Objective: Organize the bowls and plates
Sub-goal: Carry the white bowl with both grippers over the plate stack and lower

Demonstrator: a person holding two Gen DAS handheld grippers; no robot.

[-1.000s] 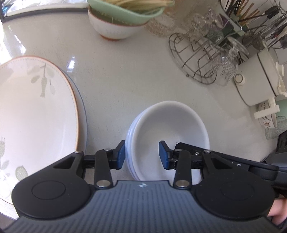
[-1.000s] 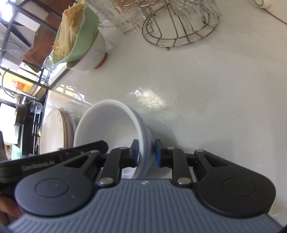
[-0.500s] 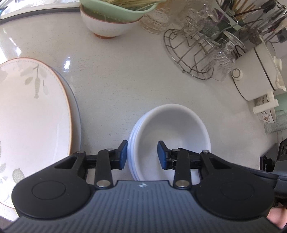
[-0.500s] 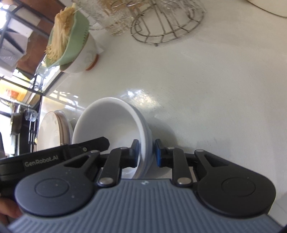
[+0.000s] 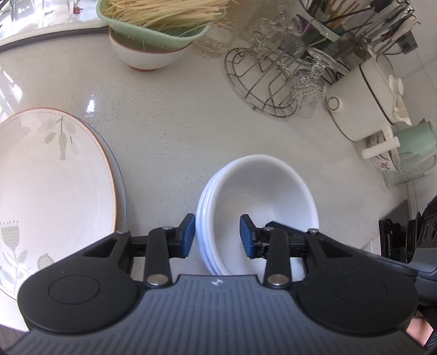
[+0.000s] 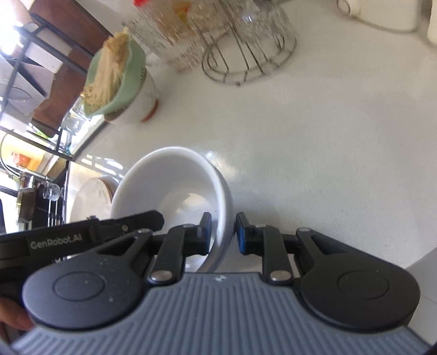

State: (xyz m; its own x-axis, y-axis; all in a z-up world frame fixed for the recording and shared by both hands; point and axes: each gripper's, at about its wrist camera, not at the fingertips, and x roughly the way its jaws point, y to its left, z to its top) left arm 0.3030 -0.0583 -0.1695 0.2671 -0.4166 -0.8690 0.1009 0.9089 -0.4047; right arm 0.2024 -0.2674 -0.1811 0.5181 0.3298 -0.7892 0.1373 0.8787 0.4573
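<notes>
Left wrist view first: I have the left gripper straddling the near-left rim of the stack of white bowls, one blue pad outside the wall, the other inside. There is a visible gap on both sides, so I read it as parted and not yet pinching. The stack sits on the pale countertop, just right of the floral plates, which lie one on another.

From the right wrist view, the right gripper brackets the opposite rim of the same bowls. The inner pad lies against the wall or very nearly so, while the outer pad stands clear. I judge it open too, or at most loosely set.

These look like glazed ceramic: stiff, smooth, likely slippery under rubber pads, and breakable. Nested together they will be heavy for a single rim pinch, so I would take hold on both sides of the rim, pads well down the wall, and lift level so the bowls do not slide apart.

The counter is glossy and speckled, with sun glare. Beyond are a green colander of noodles on a bowl, a wire glass rack and a white pot. The room to the right of the stack looks free.
</notes>
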